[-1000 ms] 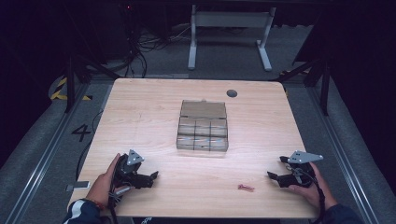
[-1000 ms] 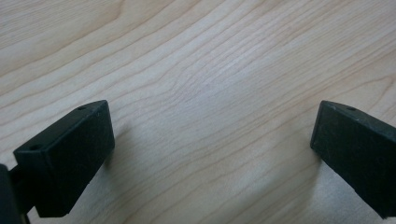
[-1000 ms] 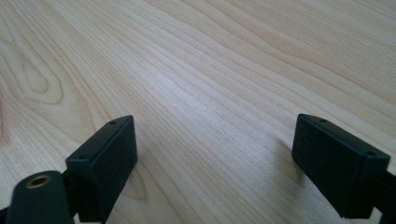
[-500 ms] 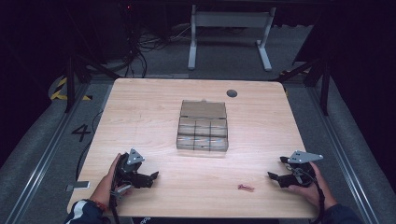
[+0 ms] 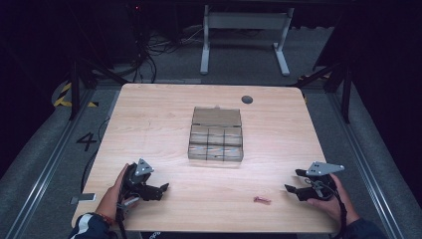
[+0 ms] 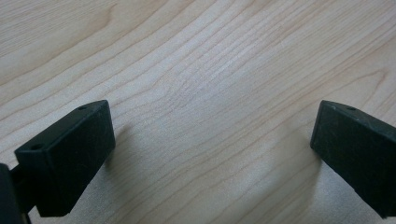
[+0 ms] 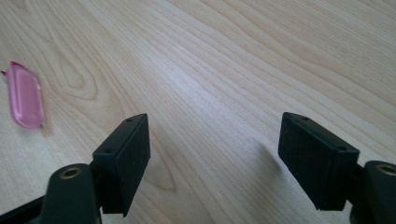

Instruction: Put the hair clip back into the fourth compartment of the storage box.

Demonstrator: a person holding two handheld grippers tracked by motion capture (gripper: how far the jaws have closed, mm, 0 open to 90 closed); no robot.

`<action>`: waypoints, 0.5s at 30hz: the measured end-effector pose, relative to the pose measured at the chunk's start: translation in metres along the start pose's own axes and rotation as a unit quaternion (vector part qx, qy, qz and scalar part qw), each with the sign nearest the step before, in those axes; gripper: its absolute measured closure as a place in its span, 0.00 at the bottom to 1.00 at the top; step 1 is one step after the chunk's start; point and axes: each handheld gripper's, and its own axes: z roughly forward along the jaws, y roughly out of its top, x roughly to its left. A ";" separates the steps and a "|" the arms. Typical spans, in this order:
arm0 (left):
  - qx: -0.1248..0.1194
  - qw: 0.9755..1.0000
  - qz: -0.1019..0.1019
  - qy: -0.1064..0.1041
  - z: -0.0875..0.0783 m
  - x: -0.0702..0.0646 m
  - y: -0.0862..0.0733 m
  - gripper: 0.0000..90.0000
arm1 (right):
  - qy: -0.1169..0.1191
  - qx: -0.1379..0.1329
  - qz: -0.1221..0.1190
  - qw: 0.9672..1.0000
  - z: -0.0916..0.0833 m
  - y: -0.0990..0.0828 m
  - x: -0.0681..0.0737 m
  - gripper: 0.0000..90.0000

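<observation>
I hold both grippers, left [image 5: 160,189] and right [image 5: 292,182], released and empty, pink piece [image 7: 25,98] just left of right one, likely staged for pickup.

You see the worktop [image 5: 149,129] evenly lit from above while the floor and room around it sink into near-black. In both gripper views the wood grain is sharp, the tongs casting soft shadows; the high view is grainier.

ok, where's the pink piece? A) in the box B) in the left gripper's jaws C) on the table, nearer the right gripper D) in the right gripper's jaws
C: the pink piece lies on the bare table just left of the open right gripper, outside the box.
</observation>
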 end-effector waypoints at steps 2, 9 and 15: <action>0.000 1.000 0.000 0.000 0.000 0.000 0.000 0.00 | 0.001 0.000 -0.002 1.000 -0.001 0.001 0.002 0.29; 0.000 1.000 0.000 0.000 0.000 0.000 0.000 0.00 | 0.012 -0.008 -0.011 1.000 -0.004 0.007 0.010 0.31; 0.000 1.000 0.000 0.000 0.000 0.000 0.000 0.00 | 0.021 -0.013 -0.024 0.999 -0.004 0.013 0.020 0.32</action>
